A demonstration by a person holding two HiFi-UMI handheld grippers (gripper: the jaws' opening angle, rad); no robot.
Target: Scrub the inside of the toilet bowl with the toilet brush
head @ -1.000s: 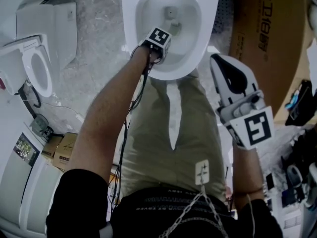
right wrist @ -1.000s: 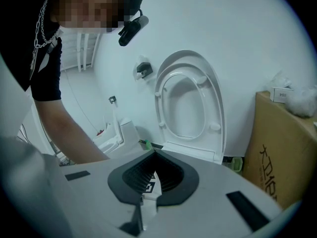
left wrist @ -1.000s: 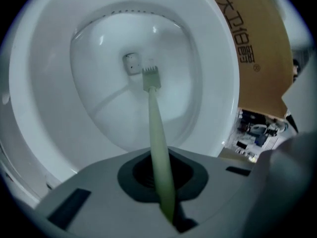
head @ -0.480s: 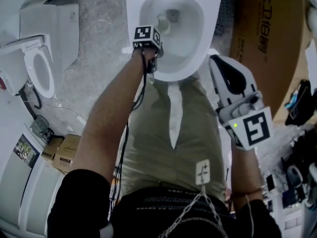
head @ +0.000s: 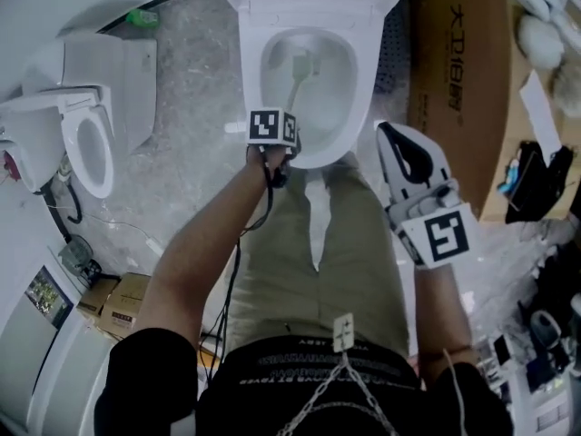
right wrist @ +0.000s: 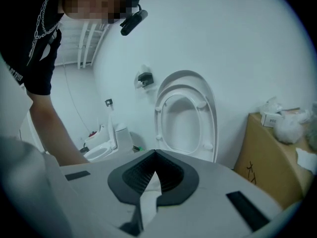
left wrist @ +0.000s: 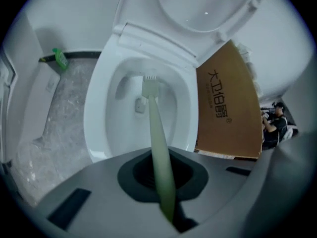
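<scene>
The white toilet bowl (head: 356, 107) stands open at the top of the head view, its lid (left wrist: 208, 9) raised. My left gripper (head: 272, 133) hovers at the bowl's near left rim, shut on the pale green handle of the toilet brush (left wrist: 158, 148). The brush head (head: 300, 62) reaches down inside the bowl, close to the drain (left wrist: 140, 104). My right gripper (head: 399, 148) is held up to the right of the bowl, apart from it, jaws shut at the tips. A white strip (right wrist: 147, 195) shows between its pads; I cannot tell what it is.
A large cardboard box (head: 463, 80) stands right beside the toilet. A second toilet (head: 86, 143) with its seat down sits at the left, a green bottle (head: 142, 16) behind it. Small boxes (head: 118, 280) and cables lie lower left. Dark clutter (head: 531, 180) fills the right.
The left gripper has drawn back from over the bowl to its near left rim, and the brush head has shifted with it inside the bowl. The right gripper has stayed beside the toilet.
</scene>
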